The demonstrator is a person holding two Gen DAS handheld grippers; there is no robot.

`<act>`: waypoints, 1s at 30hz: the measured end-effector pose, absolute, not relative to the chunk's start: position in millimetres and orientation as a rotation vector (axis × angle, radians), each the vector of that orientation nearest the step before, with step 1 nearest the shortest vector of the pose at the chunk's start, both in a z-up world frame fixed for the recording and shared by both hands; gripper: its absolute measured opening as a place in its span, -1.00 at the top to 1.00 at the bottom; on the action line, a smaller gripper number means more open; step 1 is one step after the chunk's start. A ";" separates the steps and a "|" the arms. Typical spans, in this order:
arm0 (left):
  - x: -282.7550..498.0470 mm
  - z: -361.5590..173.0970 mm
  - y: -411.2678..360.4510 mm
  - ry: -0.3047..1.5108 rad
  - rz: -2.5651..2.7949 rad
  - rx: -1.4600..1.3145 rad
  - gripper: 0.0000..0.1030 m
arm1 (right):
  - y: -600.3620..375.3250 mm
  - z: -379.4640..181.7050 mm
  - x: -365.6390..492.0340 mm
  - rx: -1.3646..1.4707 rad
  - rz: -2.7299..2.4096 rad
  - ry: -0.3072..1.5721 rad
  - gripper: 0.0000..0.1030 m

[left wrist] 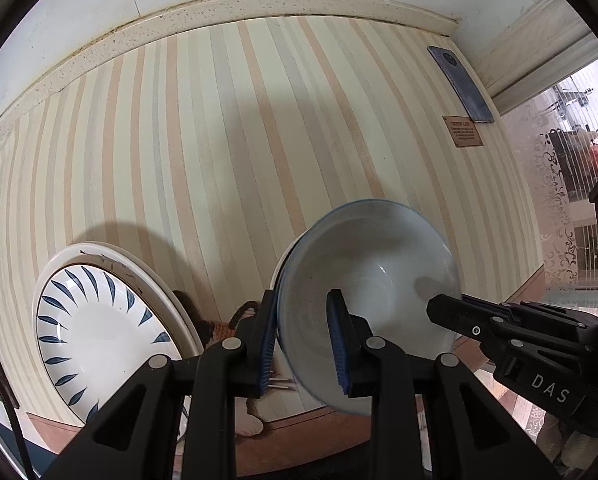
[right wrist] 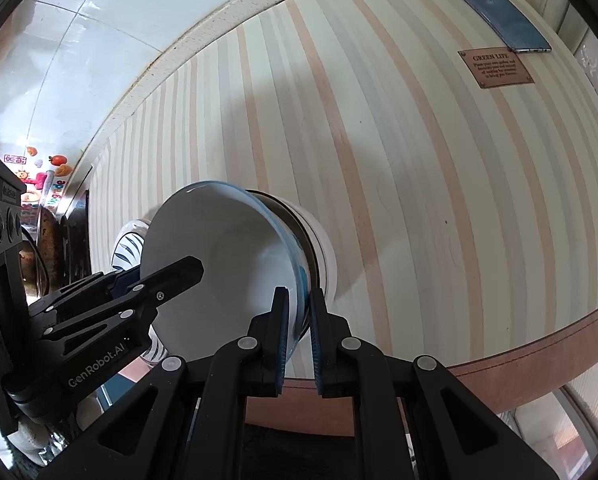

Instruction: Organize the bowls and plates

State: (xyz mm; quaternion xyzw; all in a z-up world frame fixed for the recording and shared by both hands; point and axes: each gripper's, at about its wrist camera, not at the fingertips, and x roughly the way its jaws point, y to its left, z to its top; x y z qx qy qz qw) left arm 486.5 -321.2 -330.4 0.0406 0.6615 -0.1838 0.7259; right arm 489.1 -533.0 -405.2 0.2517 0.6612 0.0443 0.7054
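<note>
A striped table mat in cream, peach and pale grey bands covers the tabletop and serves as the landmark. At its far right corner lies a slim blue-grey smartphone, camera side up. Just nearer than the phone, a small brown rectangular label is fixed to the mat (headed "GREEN LIFE"). Beyond the mat's far edge runs a speckled cream ledge.

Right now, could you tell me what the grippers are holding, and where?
Both hold the bowl by its rim: left gripper on one side, right gripper opposite.
</note>
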 end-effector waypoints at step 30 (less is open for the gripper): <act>423.8 -212.9 -284.5 1.204 -0.469 0.107 -0.56 | -509.8 -266.8 419.7 0.324 0.035 1.221 -0.61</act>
